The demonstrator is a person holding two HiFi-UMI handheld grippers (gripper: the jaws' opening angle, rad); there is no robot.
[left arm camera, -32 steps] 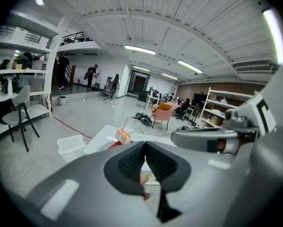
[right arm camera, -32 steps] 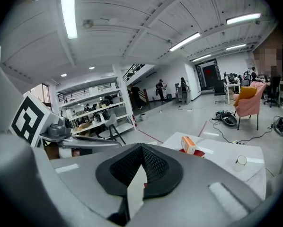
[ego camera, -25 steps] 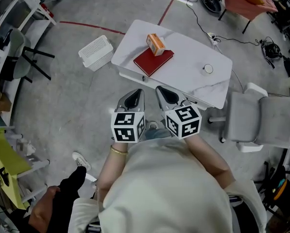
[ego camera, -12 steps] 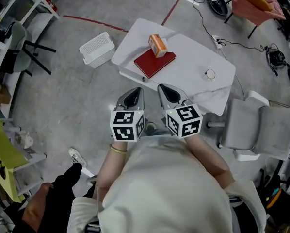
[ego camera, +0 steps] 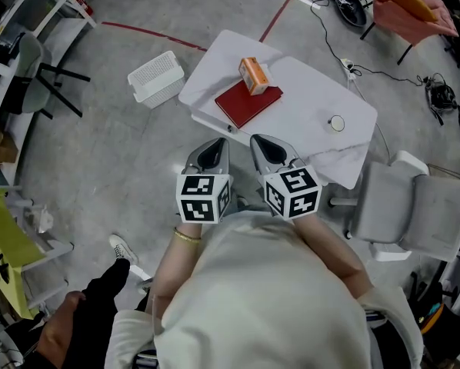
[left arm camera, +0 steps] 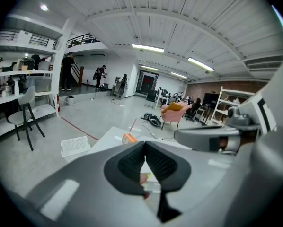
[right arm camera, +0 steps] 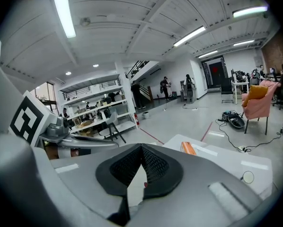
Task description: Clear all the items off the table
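A white marble-look table [ego camera: 307,106] stands ahead of me. On it a red book [ego camera: 248,104] lies with an orange box [ego camera: 253,74] at its far end, and a small round object [ego camera: 337,123] sits toward the right. My left gripper [ego camera: 217,144] and right gripper [ego camera: 256,140] are side by side at the table's near edge, both shut and empty. In the left gripper view the jaws [left arm camera: 145,143] meet, with the orange box [left arm camera: 128,138] beyond them. In the right gripper view the jaws [right arm camera: 141,148] also meet, and the orange box [right arm camera: 188,148] and the round object [right arm camera: 248,177] lie ahead.
A white slotted basket [ego camera: 156,78] sits on the floor left of the table. A grey office chair [ego camera: 415,206] stands at the table's right. Cables and a pink chair [ego camera: 411,6] are beyond it, shelving lines the left wall, and another person's arm [ego camera: 84,321] is at lower left.
I have moved slightly closer to the table, and it now lies a little lower and further right in the head view. Both grippers stay shut, side by side.
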